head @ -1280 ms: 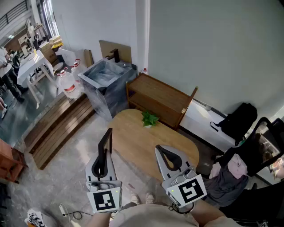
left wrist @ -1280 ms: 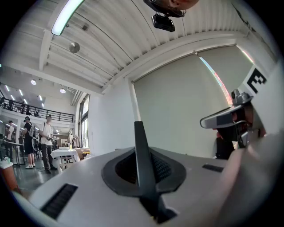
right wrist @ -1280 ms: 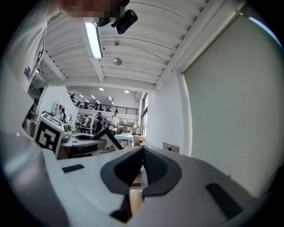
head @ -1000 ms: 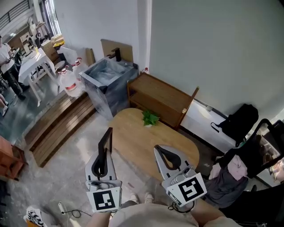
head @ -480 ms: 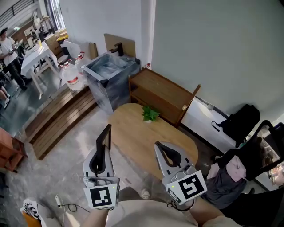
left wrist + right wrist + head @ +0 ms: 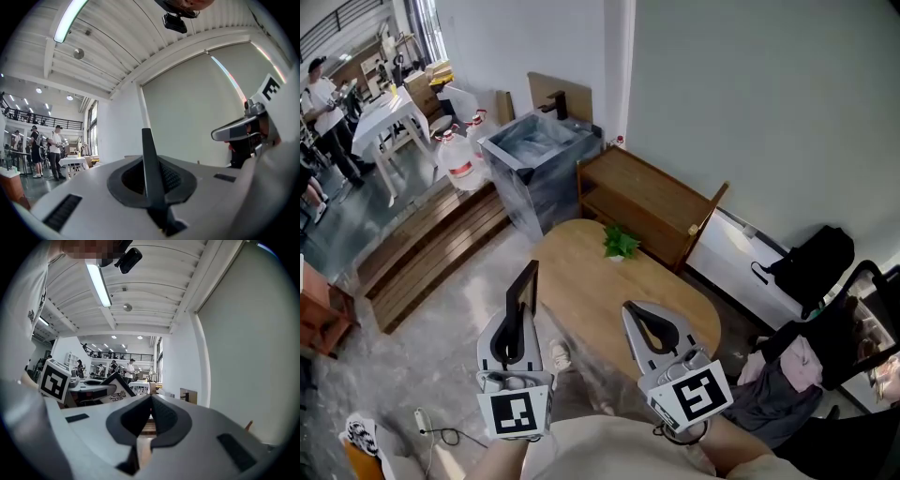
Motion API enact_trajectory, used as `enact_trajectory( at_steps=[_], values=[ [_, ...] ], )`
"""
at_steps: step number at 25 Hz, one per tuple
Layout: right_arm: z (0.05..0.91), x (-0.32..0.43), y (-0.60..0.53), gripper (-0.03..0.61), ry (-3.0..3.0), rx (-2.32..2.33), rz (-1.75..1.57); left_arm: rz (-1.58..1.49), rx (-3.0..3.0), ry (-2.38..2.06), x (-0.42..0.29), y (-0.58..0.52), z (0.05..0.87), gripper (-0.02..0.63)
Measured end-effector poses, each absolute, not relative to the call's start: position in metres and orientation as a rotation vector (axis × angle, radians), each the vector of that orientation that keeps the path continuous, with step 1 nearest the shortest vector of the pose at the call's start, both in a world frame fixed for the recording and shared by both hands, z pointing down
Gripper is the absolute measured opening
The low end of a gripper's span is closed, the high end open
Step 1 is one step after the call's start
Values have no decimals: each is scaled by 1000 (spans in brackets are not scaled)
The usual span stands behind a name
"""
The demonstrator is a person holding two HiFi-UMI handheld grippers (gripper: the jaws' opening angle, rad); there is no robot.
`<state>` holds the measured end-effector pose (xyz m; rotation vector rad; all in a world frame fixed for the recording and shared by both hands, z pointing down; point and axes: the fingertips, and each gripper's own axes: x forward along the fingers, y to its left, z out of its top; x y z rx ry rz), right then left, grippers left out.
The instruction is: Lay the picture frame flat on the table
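Left gripper (image 6: 518, 316) pinches picture frame (image 6: 525, 286) edge-on; right gripper (image 6: 631, 309) closed, empty. Narrow pinch risks frame pivoting and striking table (image 6: 591, 281) ahead.

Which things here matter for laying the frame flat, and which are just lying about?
For the job: frame, clamped in the left gripper; table; right gripper, shut and empty.
Lying about: plant on the table, shelf, sink, jugs, bag.
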<state>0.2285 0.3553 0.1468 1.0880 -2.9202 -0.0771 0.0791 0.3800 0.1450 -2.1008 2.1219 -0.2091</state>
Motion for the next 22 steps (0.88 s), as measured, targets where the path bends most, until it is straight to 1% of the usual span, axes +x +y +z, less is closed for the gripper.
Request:
enact_trajectory(
  at_steps=[6, 13, 22],
  values=[
    [159, 224, 344, -4, -2921, 1087, -71, -214, -2101, 2111, 78, 366, 151, 26],
    [173, 214, 306, -5, -2881, 1115, -38, -229, -2144, 2094, 71, 328, 162, 26],
    [184, 193, 238, -5, -2826, 1174, -11, -245, -2190, 2085, 41, 258, 173, 26]
  ],
)
